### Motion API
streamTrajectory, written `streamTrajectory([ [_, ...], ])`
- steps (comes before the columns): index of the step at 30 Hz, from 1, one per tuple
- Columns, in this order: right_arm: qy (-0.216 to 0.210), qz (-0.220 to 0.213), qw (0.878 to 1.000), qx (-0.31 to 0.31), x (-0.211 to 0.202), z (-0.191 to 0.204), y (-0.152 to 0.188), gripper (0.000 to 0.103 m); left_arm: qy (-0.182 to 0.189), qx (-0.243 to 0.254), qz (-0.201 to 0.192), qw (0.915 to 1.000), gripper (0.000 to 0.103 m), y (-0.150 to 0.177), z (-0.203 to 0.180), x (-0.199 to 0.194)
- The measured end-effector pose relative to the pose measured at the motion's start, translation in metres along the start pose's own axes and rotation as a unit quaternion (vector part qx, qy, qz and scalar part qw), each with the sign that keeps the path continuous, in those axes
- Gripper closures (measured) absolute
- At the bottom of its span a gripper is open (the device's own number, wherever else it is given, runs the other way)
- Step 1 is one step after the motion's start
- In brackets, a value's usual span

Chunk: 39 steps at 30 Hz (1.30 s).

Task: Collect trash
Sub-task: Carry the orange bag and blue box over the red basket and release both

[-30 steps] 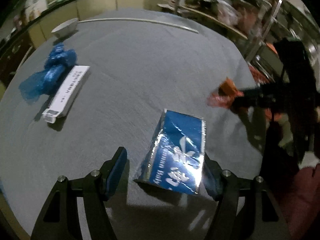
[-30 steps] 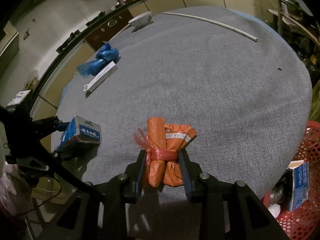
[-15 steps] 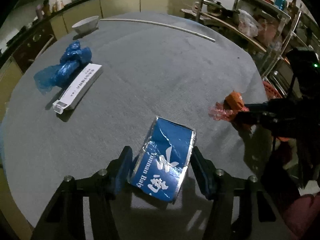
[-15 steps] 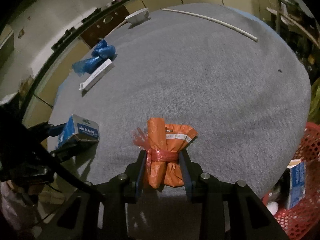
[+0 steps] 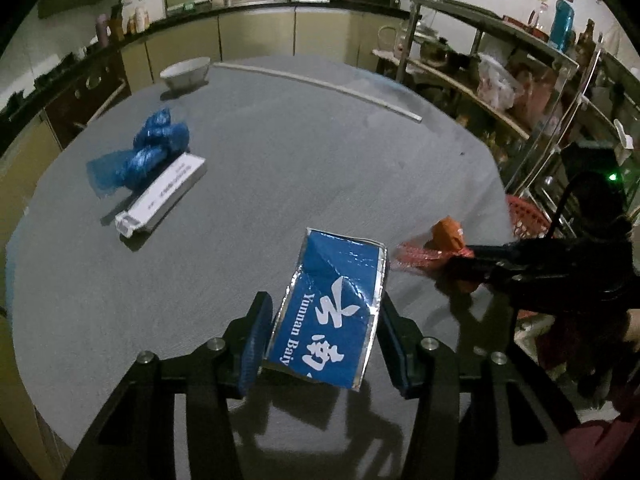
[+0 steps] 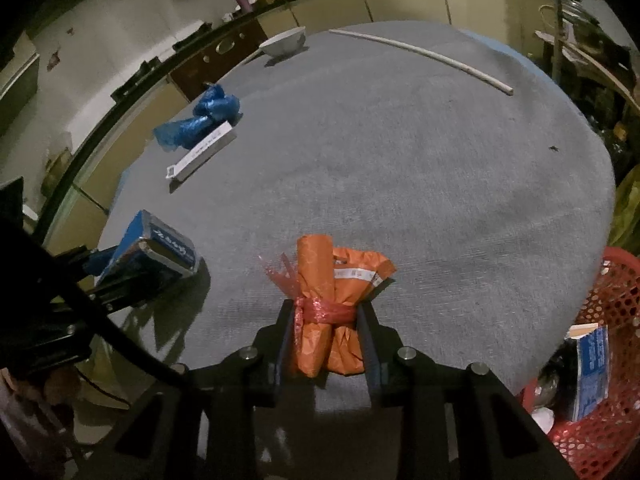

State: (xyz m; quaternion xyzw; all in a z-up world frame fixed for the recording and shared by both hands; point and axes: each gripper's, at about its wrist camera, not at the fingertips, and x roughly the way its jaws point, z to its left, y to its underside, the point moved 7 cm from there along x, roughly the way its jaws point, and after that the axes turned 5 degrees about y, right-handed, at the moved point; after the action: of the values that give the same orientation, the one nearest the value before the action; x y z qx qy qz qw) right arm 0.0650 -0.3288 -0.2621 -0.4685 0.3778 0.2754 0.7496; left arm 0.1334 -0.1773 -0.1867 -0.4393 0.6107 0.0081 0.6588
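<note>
Right gripper [image 6: 326, 336] clamped on orange bundle [image 6: 332, 300], red basket [image 6: 600, 344] off to its right; left gripper [image 5: 324, 336] pinches blue carton [image 5: 332, 312], farther from the basket.

Both wrist views, close, share table [image 5: 280, 184].

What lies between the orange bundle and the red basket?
Only bare grey table cloth lies between the orange bundle and red basket, shown in the right wrist view.
</note>
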Motion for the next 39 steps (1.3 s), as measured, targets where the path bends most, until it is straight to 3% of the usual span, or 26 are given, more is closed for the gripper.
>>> streamTrajectory([
  [11, -0.021, -0.066, 0.996, 0.055, -0.054, -0.037, -0.011, 0.071, -0.04, 0.016, -0.054, 0.9976, 0.05, -0.029, -0.048, -0.022],
  [21, -0.016, -0.112, 0.99, 0.083, -0.1, -0.076, -0.01, 0.071, -0.082, 0.04, -0.054, 0.9944, 0.05, -0.049, -0.086, -0.021],
  [39, 0.017, -0.119, 0.982, 0.143, -0.133, -0.154, 0.034, 0.071, -0.082, 0.122, -0.054, 0.9877, 0.05, -0.068, -0.17, -0.006],
])
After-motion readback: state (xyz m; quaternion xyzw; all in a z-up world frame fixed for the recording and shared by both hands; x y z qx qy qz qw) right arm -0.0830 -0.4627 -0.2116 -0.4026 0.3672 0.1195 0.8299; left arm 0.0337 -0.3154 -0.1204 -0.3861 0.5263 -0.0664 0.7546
